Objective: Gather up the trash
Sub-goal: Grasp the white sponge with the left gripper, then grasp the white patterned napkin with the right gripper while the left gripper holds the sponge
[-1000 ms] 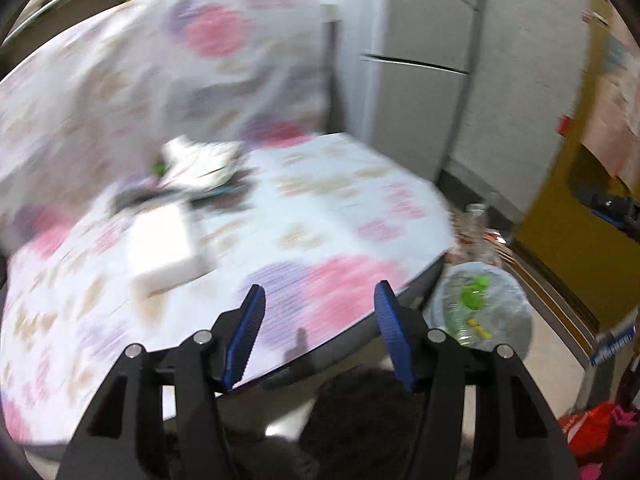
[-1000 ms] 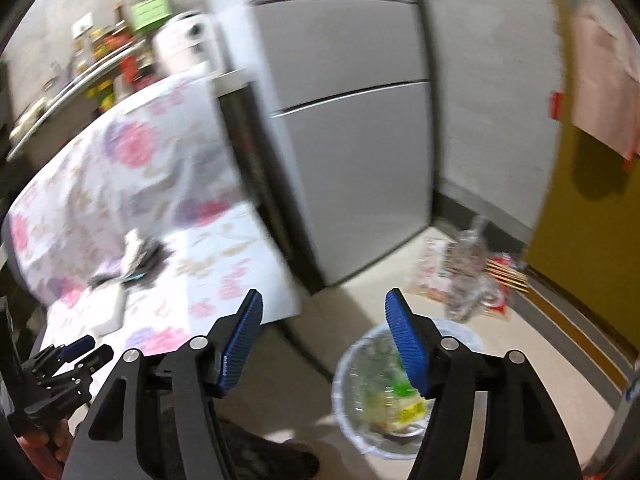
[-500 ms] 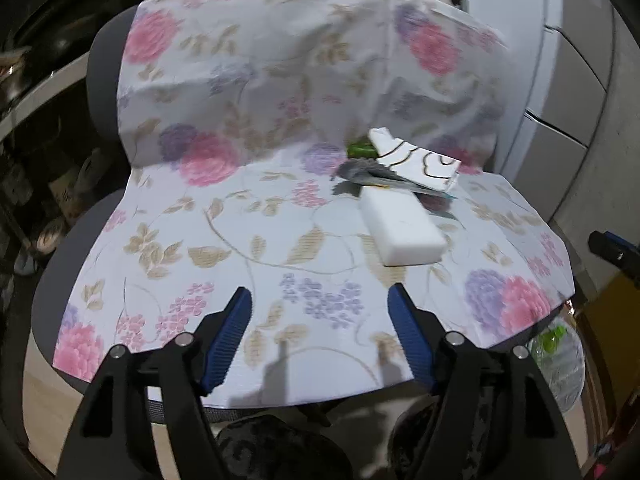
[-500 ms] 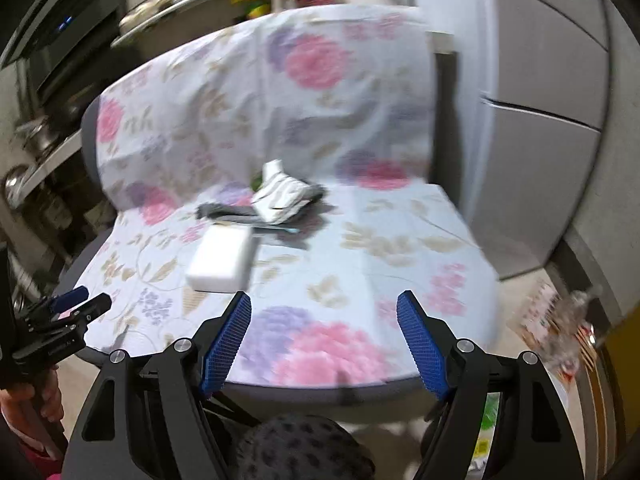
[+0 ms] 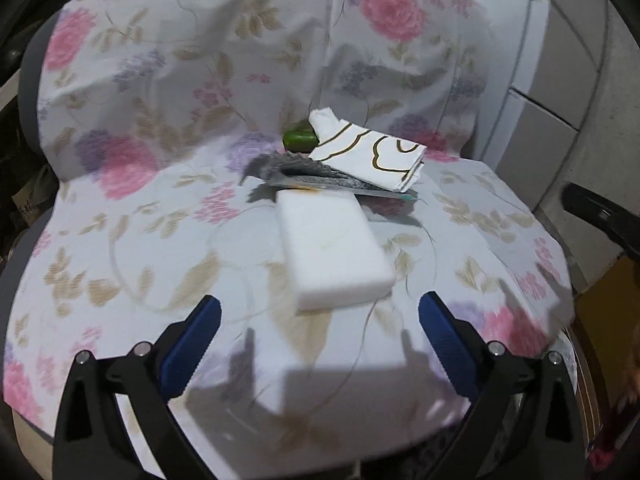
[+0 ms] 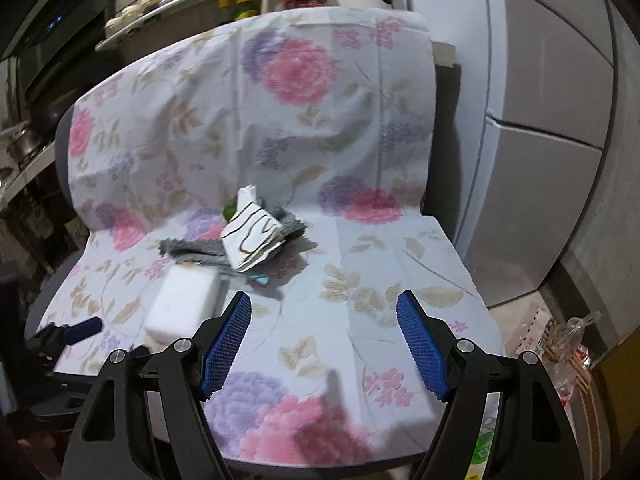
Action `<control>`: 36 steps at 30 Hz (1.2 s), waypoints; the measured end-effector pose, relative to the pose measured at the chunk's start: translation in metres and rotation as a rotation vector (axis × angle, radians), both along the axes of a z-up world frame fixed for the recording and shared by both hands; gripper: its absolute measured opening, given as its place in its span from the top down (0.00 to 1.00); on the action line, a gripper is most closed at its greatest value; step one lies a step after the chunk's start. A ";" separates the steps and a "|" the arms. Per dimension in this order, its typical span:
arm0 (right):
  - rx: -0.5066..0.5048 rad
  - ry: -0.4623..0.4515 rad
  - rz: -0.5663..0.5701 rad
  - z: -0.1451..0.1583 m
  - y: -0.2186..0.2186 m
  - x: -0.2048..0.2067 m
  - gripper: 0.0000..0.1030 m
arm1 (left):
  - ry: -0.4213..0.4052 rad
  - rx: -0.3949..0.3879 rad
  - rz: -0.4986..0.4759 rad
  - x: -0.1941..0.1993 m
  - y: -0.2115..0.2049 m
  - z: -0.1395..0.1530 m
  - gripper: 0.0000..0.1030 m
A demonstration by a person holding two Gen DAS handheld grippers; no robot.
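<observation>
The left tool (image 5: 319, 322) is wide open and holds nothing. Straight ahead of it, just past the tips, lies a white foam block (image 5: 334, 248) on the seat of a chair (image 5: 120, 216) covered with a flowered cloth. The long axis of the block runs away from the tool and leans a little to the left at the far end, so the near short end faces the gap between the fingers. This is the relation that matters — the jaws stand wider than the short side, and I judge a forward push would bring the block between them.

Behind the block there is a small heap: a grey rag (image 5: 304, 178), a folded white paper with gold lines (image 5: 370, 154) on top of it, pointing to the right, and something green (image 5: 299, 139) at the back.

The right tool (image 6: 323, 322) is also open and empty. From it the block (image 6: 182, 306) lies to the left, so the left hand seems nearer.
</observation>
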State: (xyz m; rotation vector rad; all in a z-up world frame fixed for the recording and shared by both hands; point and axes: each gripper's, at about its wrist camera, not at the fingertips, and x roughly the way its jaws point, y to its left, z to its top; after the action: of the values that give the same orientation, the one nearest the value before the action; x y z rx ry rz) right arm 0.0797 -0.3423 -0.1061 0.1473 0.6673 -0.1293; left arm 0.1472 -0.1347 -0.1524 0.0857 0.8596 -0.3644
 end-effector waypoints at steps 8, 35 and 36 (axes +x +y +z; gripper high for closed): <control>0.040 0.021 -0.025 -0.016 -0.022 0.011 0.26 | 0.011 0.108 0.049 0.039 -0.042 -0.022 0.07; 0.100 0.078 0.133 -0.042 0.040 0.104 0.55 | -0.036 -0.057 0.147 0.018 0.112 0.013 0.36; 0.115 0.087 0.133 -0.046 0.040 0.112 0.55 | -0.035 -0.059 0.150 0.019 0.115 0.012 0.36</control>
State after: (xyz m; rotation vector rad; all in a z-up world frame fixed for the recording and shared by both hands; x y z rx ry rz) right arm 0.1916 -0.3021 -0.1516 0.2078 0.7692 0.0309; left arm 0.1658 -0.0195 -0.1402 -0.0269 0.8148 -0.2468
